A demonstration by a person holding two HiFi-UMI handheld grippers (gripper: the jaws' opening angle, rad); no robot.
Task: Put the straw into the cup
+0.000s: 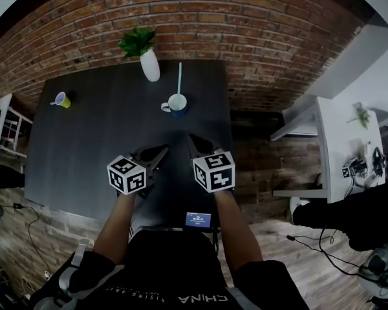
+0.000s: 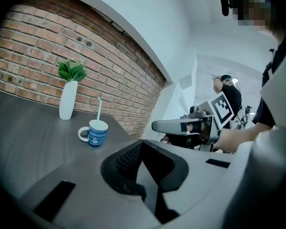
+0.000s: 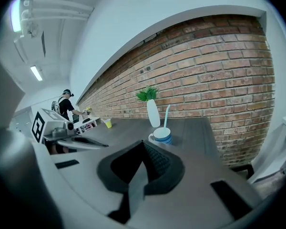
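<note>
Straw [image 1: 180,76] (pale blue) stands in the cup [image 1: 177,103]; its lower end is hidden inside the cup and its upper part leans toward the brick wall [image 1: 258,37]. That cup is blue with lighter bands and a white handle. It rests on the dark table [image 1: 97,154] near the far edge, just beside a white vase [image 1: 150,64] that holds a green plant [image 1: 137,42].

Markings and writing:
- A white spiral mark [image 2: 95,134] sits on the cup's side.
- "CHINA" reads upside down on the person's dark shirt [image 1: 204,298]; the smaller print beside it is too blurred to read.
- A small screen [image 1: 198,219] below the grippers glows blue, its text too small to make out.
- The marker cubes [image 1: 127,175] carry black-and-white square patterns.

Gripper state: the left gripper [image 1: 160,150] has its jaws fully closed, pad against pad, with nothing between them. The right gripper [image 1: 194,139] shows the same – jaws pressed together and empty. Both are at the table's near side, side by side, well apart from the cup and pointing toward it.

Hard to make out: a yellow cup [image 1: 63,99] near the table's far left corner, upright or tipped cannot be told. A second person [image 3: 66,106] stands at a distant bench, small and dim
</note>
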